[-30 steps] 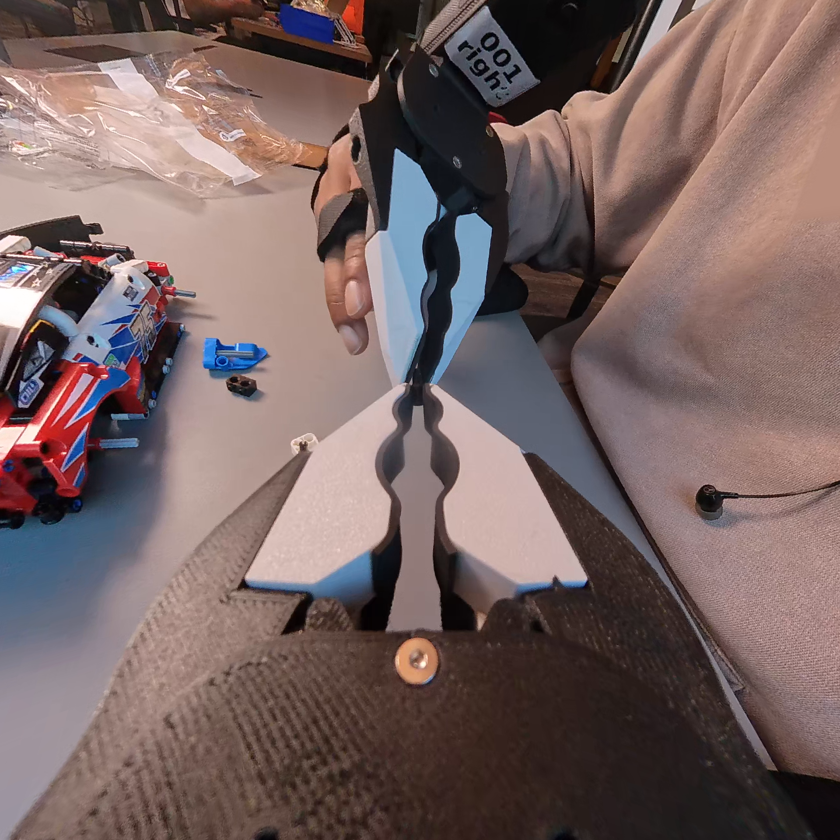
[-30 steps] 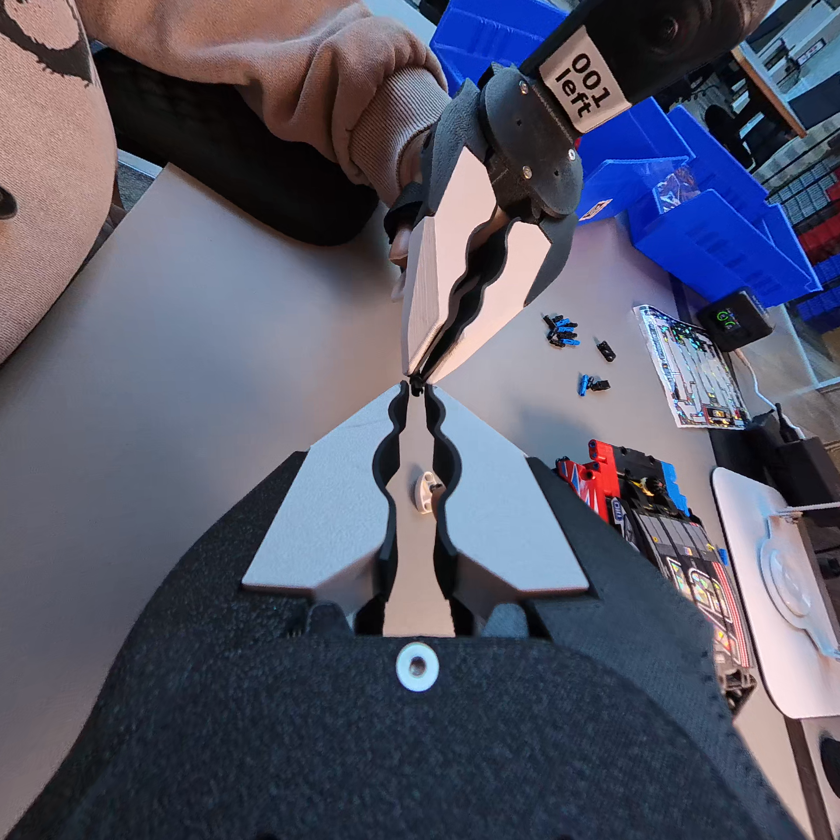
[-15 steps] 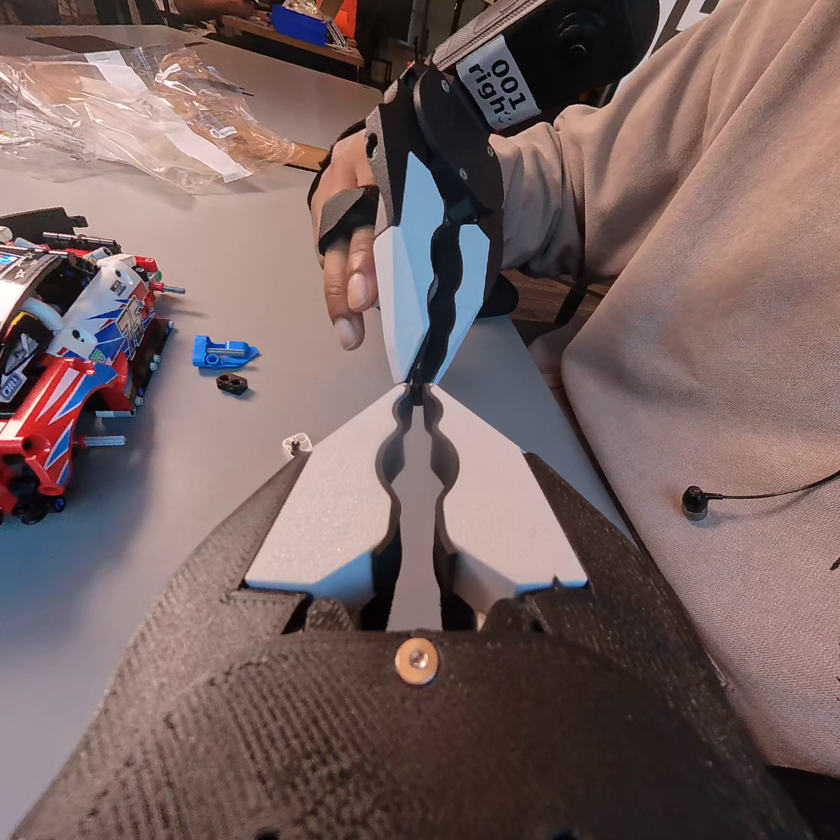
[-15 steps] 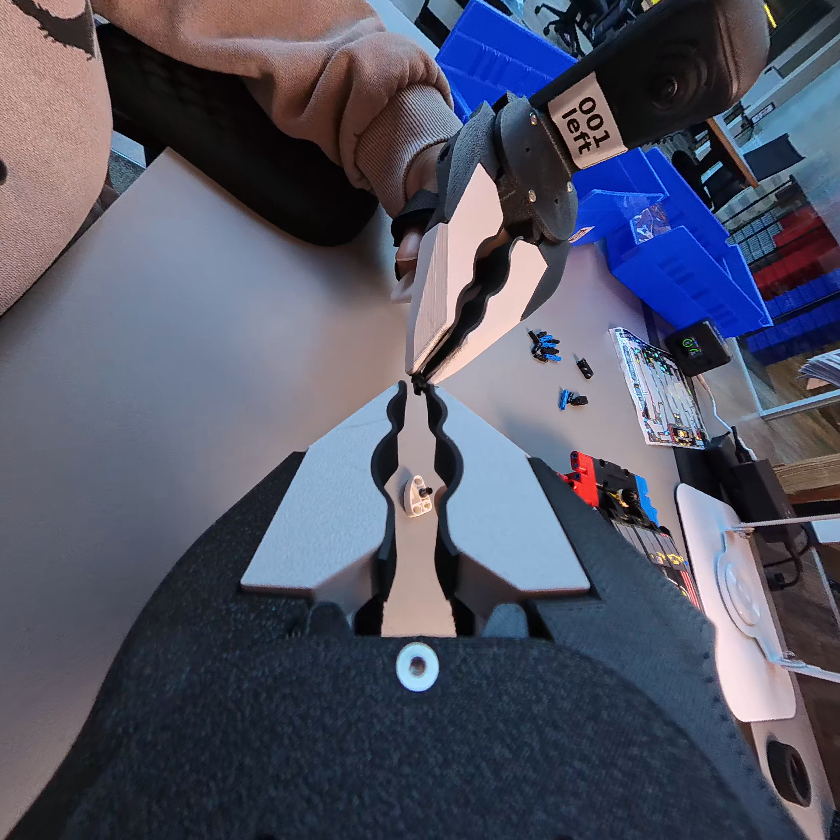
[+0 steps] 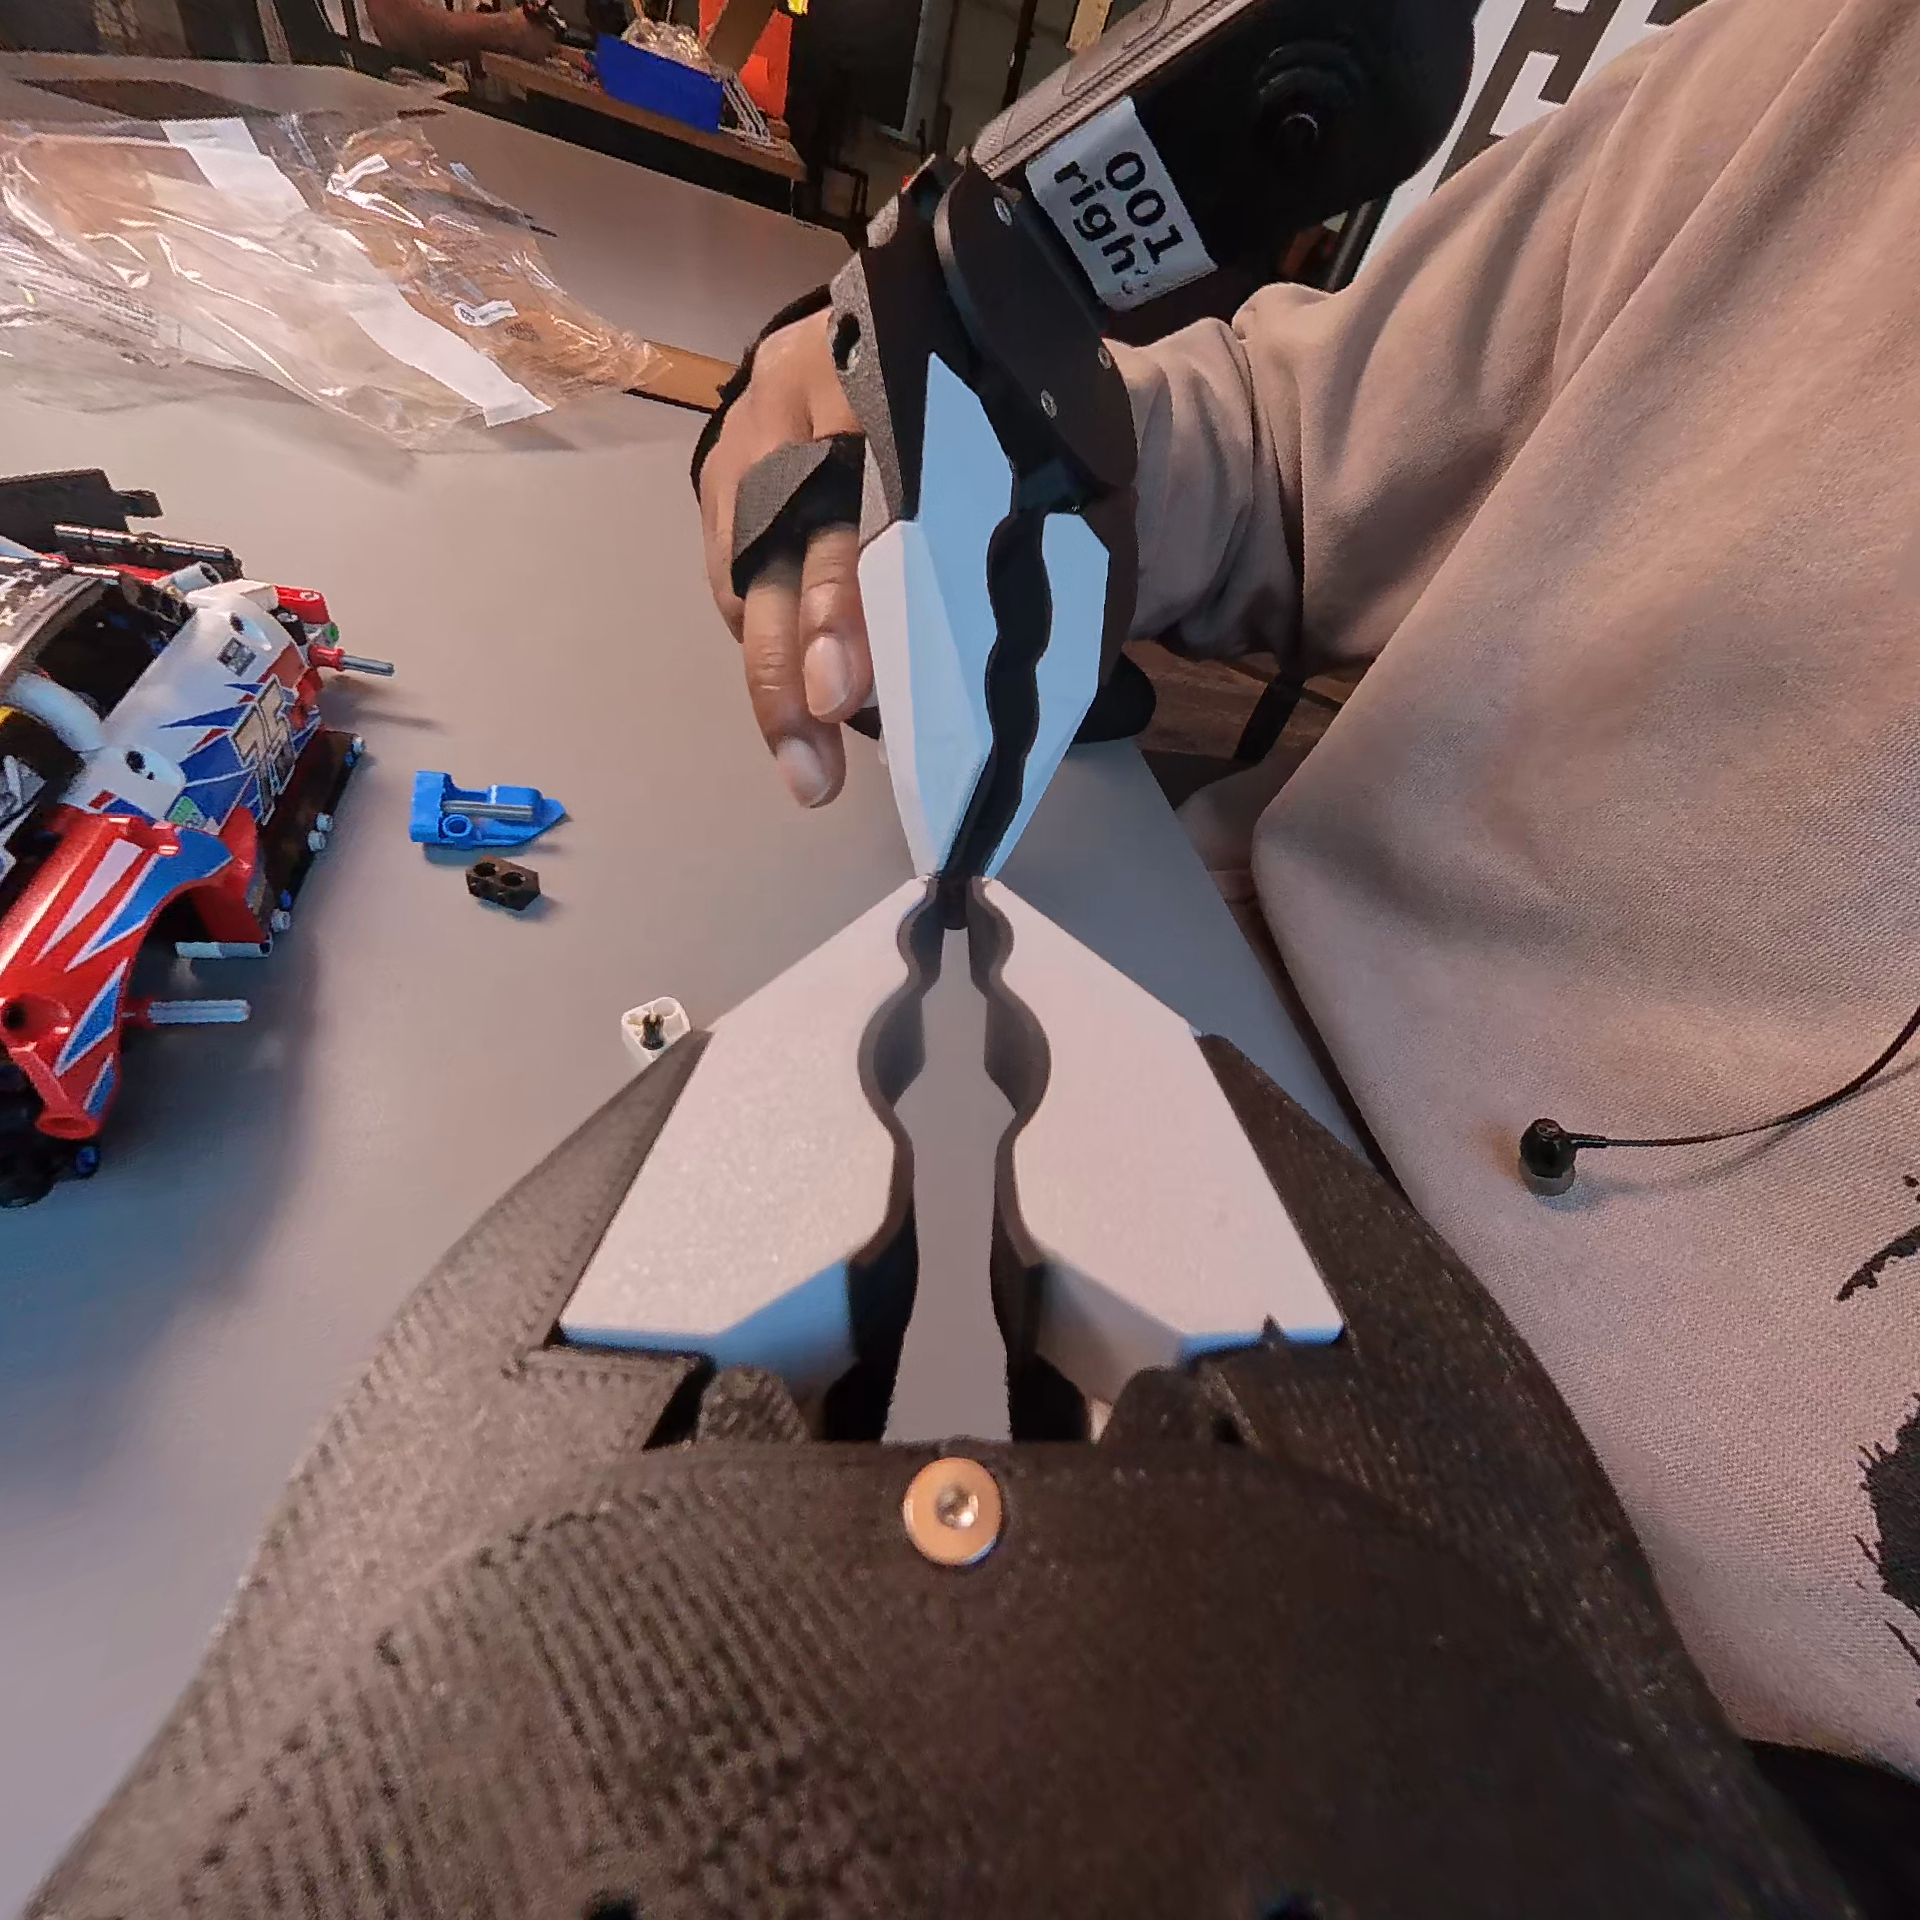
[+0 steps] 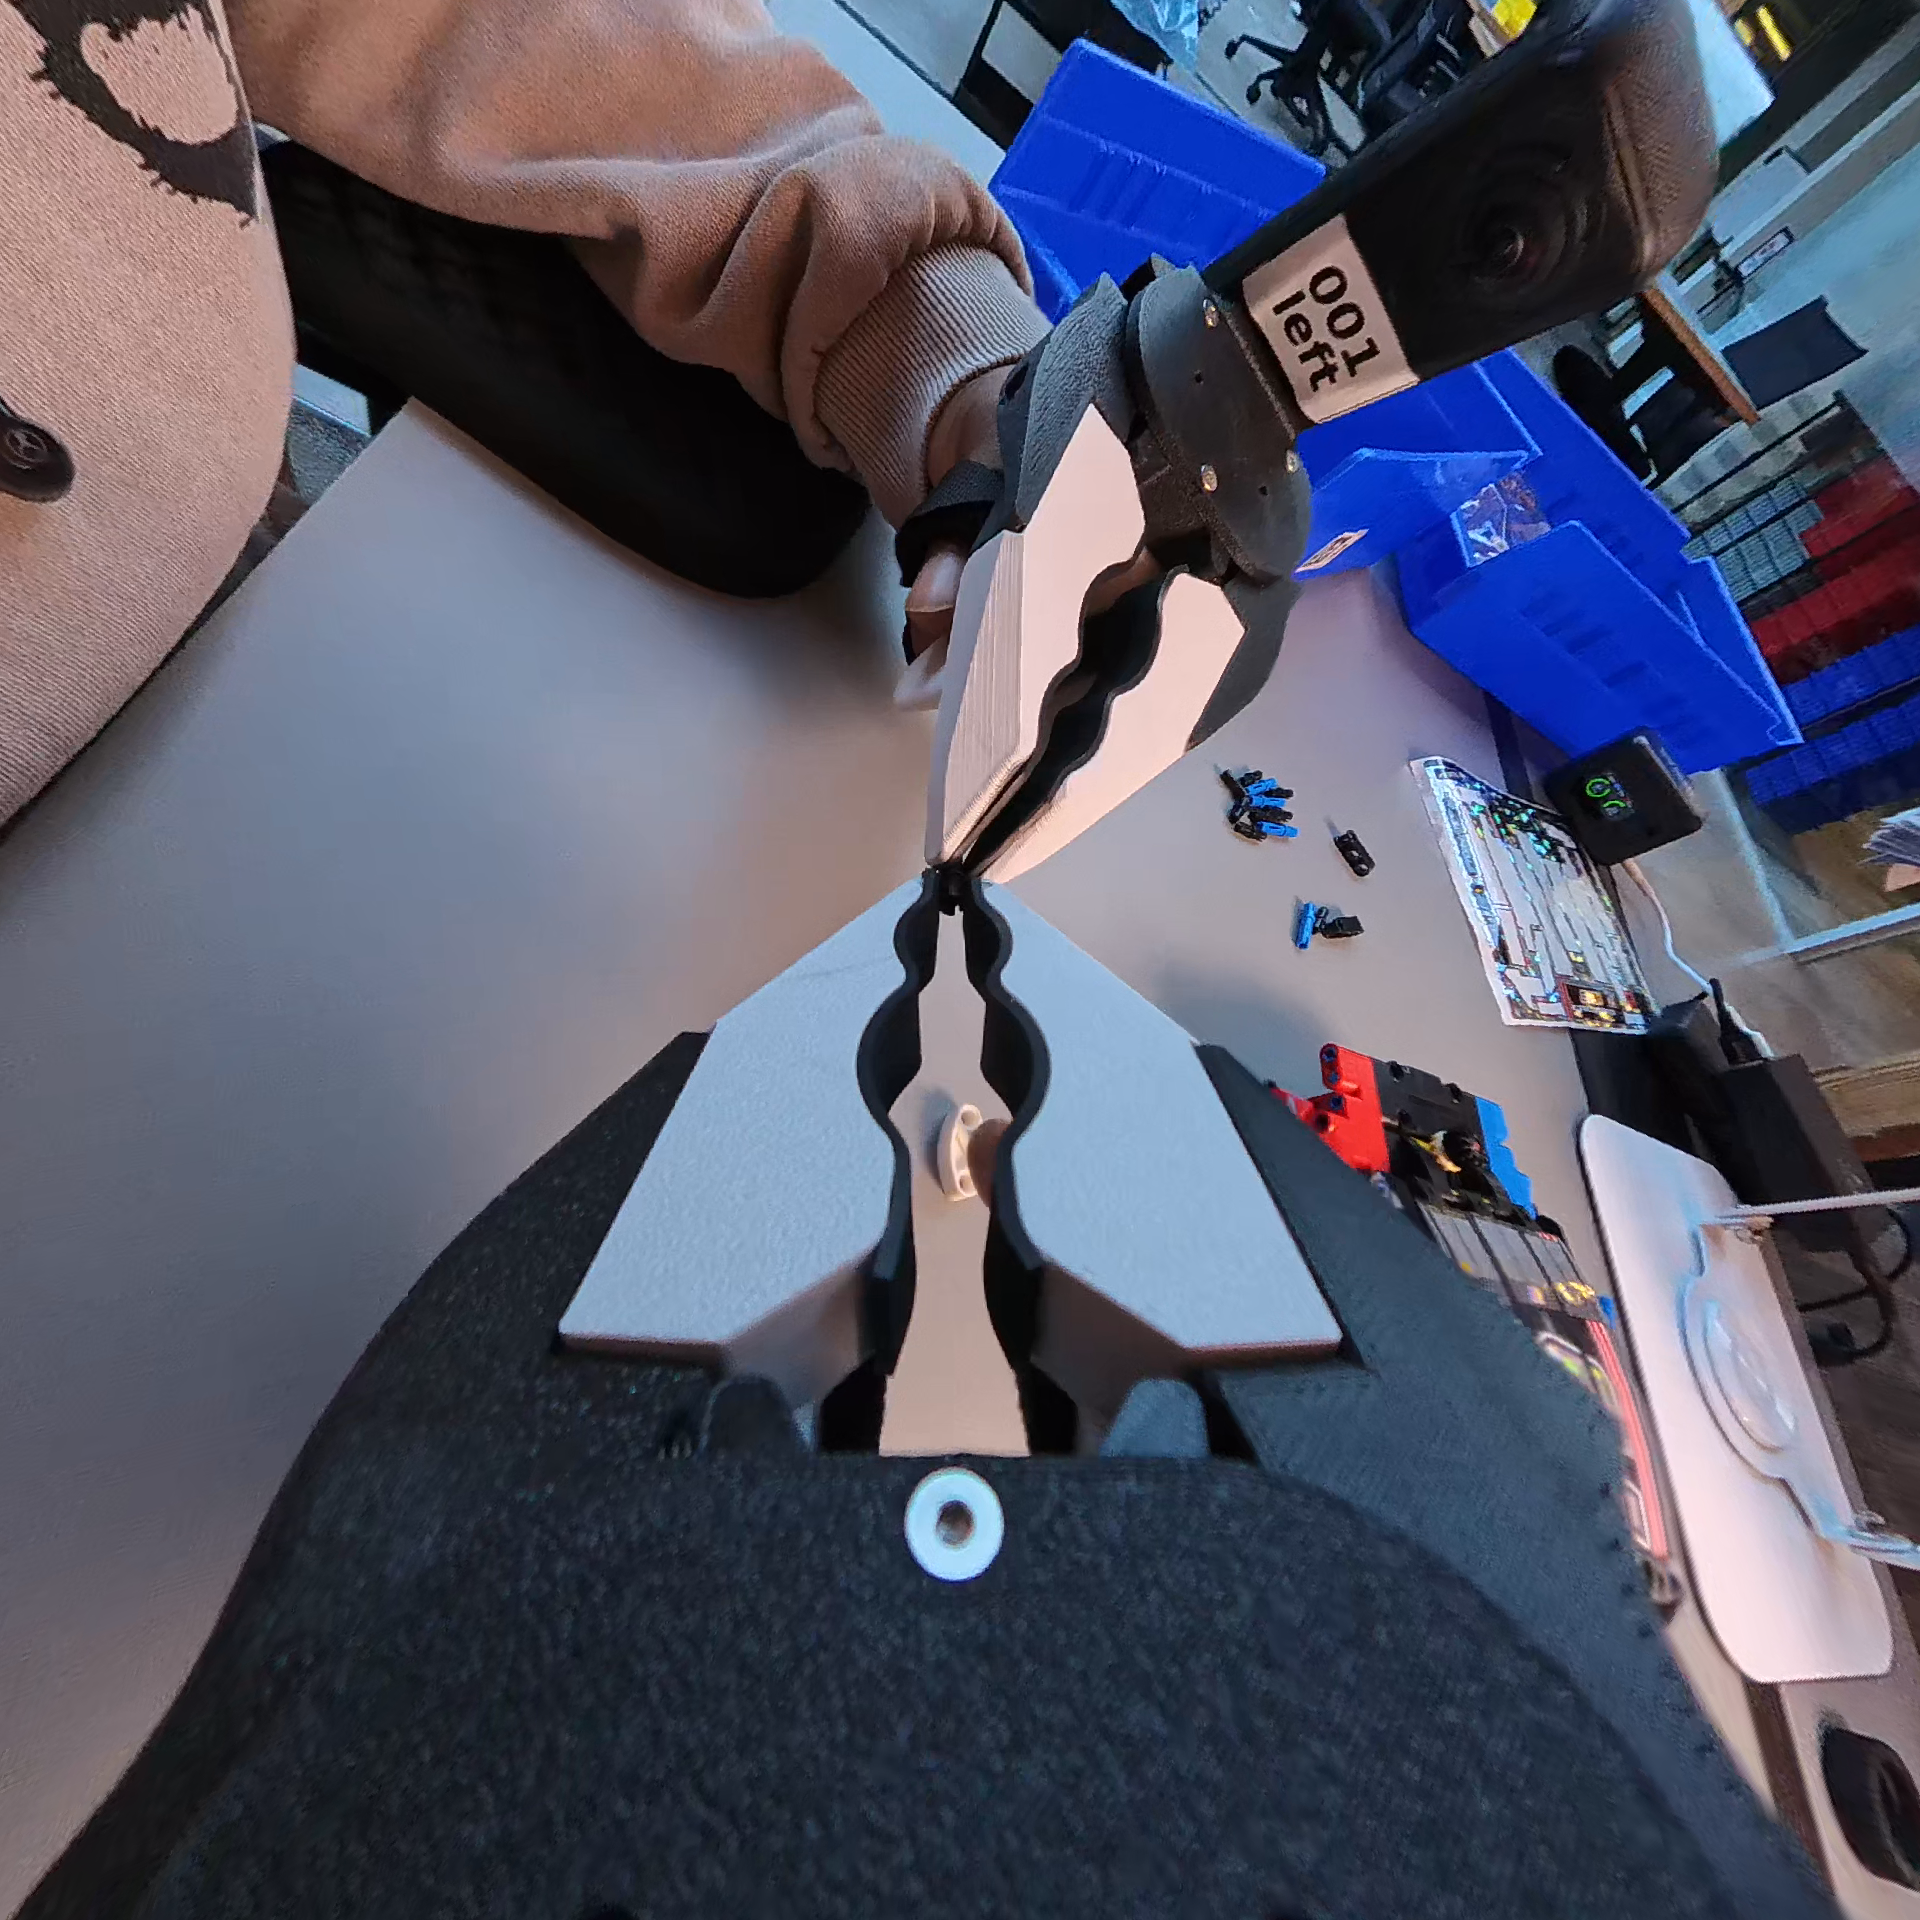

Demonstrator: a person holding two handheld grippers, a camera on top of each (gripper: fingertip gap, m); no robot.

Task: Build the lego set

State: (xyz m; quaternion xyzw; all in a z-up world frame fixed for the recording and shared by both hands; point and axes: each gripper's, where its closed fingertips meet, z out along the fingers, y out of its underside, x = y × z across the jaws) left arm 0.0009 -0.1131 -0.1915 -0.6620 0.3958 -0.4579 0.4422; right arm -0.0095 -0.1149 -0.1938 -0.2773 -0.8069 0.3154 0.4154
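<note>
My left gripper [image 5: 951, 906] and my right gripper [image 6: 948, 896] meet tip to tip above the grey table [image 5: 582, 623]. Both are shut on a small black piece [image 5: 951, 914], which also shows in the right wrist view [image 6: 948, 891], mostly hidden by the tips. The right gripper [image 5: 951, 871] comes down from above in the left wrist view; the left gripper [image 6: 951, 862] does so in the right wrist view. The red, white and blue lego car [image 5: 135, 810] stands at the left and also shows in the right wrist view [image 6: 1403, 1132]. A small white piece [image 5: 655, 1023] lies on the table below the grippers [image 6: 961, 1153].
A blue piece [image 5: 483, 808] and a black piece [image 5: 506, 883] lie beside the car. Plastic bags [image 5: 260, 281] lie at the back. Loose pins [image 6: 1260, 805], a printed sheet [image 6: 1527, 904], blue bins [image 6: 1507, 540] and a white plate [image 6: 1745, 1403] are on the right. The person's torso [image 5: 1558, 727] is close. The tips of both grippers are at nearly the same place.
Both grippers stay tip to tip on the black piece. Both hands have tilted and shifted a little, so the car slides left in the left wrist view.
</note>
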